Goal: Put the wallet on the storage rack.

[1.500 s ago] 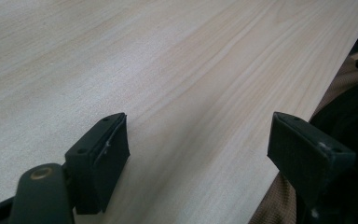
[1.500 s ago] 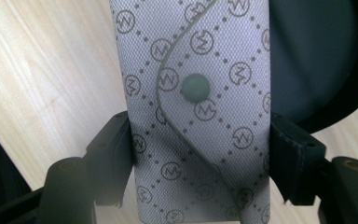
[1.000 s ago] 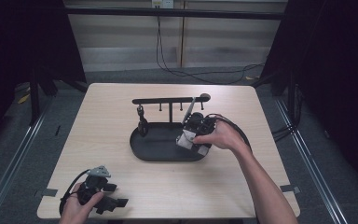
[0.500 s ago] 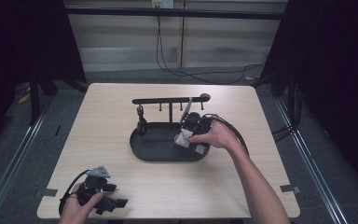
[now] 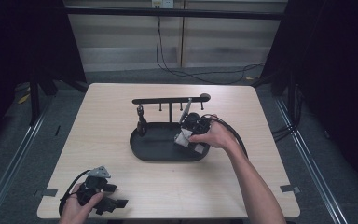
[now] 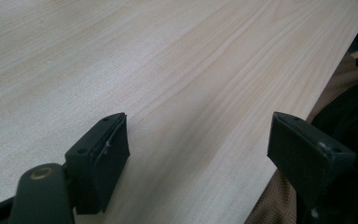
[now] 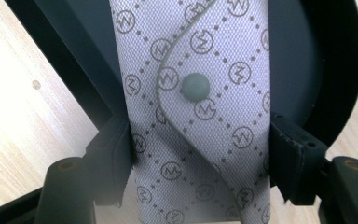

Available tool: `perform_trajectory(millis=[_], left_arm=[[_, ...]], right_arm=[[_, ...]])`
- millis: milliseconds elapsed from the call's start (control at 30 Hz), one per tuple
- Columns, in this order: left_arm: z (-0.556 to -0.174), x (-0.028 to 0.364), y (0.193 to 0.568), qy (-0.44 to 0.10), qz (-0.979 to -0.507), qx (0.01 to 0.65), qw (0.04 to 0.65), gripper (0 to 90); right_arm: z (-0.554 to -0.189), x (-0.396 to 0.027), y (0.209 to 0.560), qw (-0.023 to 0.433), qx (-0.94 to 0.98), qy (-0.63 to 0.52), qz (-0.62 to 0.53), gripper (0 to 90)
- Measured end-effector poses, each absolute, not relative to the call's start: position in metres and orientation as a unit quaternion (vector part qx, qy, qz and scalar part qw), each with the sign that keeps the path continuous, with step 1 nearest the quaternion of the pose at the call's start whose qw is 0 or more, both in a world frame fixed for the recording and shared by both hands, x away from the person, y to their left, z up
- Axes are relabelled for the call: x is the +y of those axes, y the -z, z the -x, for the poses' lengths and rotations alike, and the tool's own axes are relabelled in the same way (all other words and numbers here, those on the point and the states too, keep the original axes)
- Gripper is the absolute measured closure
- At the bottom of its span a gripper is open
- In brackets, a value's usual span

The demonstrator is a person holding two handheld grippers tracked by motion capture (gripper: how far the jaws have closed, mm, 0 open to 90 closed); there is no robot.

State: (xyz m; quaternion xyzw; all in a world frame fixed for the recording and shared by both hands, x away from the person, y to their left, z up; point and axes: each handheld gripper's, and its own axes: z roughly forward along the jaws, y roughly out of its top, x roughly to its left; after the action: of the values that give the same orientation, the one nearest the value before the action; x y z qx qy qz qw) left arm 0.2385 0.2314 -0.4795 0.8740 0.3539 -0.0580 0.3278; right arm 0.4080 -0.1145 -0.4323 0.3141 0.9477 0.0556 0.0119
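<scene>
Right tongs (image 7: pixel 200 154) pinching a grey patterned snap pouch (image 7: pixel 191 93), held over the right end of the black oval tray (image 5: pixel 149 151) at frame centre. Probably mid-placement; next, lowering until the pouch rests flat, then releasing. Otherwise seemingly bare tray. Left tongs (image 6: pixel 205 154) spread wide, idle above the bench (image 6: pixel 168 56), lower left.

From my high view the counter (image 5: pixel 121 126) is evenly lit from overhead while the surroundings fall to near black at the left and right of the frame; the picture is soft and low in detail. In my left gripper view the wood grain is sharp mid-frame, the near jaws slightly blurred. In my right gripper view the patterned pouch (image 7: pixel 200 93) is crisp, shaded toward the bottom.
</scene>
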Motion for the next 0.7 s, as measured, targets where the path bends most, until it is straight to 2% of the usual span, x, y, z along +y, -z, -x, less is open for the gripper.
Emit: perform_trajectory(millis=[700], left_arm=[[-0.238,0.231,0.480,0.058,-0.875,0.352,0.327,20.4]], right_arm=[[-0.415,-0.118,0.457,0.016,0.945,-0.044,-0.325,30.6]])
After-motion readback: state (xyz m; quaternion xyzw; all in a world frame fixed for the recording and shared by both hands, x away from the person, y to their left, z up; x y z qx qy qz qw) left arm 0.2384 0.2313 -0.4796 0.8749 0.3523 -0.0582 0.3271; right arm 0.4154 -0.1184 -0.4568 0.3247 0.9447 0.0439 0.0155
